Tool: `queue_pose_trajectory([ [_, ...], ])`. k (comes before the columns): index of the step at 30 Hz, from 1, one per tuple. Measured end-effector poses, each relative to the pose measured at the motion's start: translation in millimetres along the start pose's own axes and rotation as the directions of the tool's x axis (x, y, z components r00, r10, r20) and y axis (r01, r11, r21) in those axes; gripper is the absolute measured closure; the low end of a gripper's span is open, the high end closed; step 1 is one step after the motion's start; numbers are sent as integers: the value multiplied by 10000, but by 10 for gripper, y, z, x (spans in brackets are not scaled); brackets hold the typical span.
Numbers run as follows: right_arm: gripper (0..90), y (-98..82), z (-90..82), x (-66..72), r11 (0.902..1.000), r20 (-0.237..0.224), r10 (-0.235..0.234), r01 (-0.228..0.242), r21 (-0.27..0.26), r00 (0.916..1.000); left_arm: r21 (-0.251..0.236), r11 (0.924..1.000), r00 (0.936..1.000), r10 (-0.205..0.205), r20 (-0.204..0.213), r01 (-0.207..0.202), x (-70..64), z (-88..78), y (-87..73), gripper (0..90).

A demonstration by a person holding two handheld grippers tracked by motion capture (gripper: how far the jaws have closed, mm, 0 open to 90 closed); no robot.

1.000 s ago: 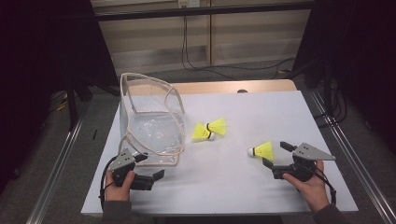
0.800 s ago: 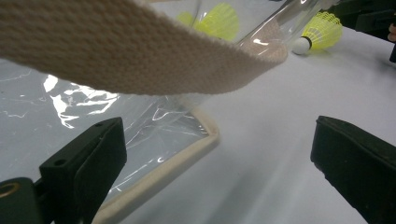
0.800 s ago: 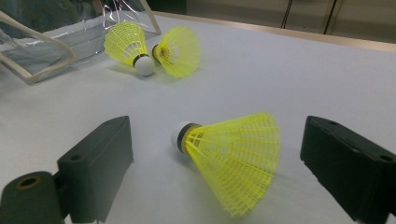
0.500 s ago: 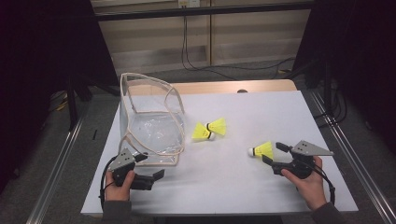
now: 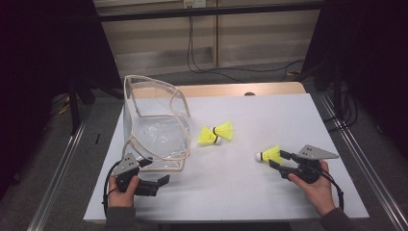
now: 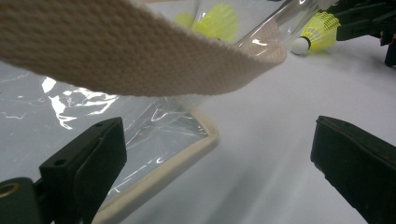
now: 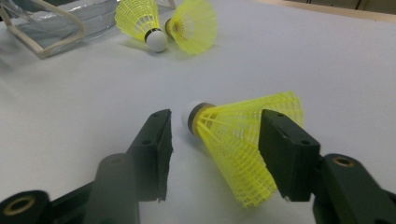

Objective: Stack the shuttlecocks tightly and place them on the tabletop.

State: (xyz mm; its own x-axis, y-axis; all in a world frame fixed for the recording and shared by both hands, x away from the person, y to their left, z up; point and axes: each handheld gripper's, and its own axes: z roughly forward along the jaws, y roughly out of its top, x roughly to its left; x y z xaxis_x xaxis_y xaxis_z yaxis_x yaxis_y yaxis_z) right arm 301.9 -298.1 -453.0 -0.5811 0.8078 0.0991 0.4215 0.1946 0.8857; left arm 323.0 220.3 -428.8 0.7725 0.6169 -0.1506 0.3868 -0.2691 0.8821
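Since the earlier frames the right gripper [image 5: 278, 160] has been drawing its jaws together around the near shuttlecock [image 5: 269, 154], while both hands have kept their places on the table [image 5: 269, 120].

One white table carries everything. On its left half stands one clear plastic bag [image 5: 154, 130] with cream webbing trim and handles, its mouth open. Two grippers work at the near edge, one in each of the person's hands. Three yellow shuttlecocks lie on the table: a pair of shuttlecocks [image 5: 215, 134] touching each other just right of the bag, and the single near shuttlecock well apart from them, toward the right.

In the right gripper view that near shuttlecock [image 7: 243, 140] lies on its side between the two black jaws, its white cork tip pointing away from the hand and toward the left jaw. The right jaw sits against the yellow skirt; a gap still separates the left jaw from the cork, so the jaws are half closed and not yet clamped on it.

The left gripper [image 5: 149, 180] rests near the front corner of the bag with its jaws spread wide and nothing between them. In the left gripper view the bag's cream handle [image 6: 116, 51] arcs overhead.
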Motion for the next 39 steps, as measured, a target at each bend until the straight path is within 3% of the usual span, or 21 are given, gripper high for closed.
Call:
queue_pose_trajectory([
  [21,871,4,78,-21,9978,-682,-116,160,651,9976,56,10000,10000,43,25,-43,-7,8,-1,36],
  [39,891,90,71,-43,9998,-876,94,-77,201,9961,58,10000,10000,53,52,-53,-17,10,1,36],
])
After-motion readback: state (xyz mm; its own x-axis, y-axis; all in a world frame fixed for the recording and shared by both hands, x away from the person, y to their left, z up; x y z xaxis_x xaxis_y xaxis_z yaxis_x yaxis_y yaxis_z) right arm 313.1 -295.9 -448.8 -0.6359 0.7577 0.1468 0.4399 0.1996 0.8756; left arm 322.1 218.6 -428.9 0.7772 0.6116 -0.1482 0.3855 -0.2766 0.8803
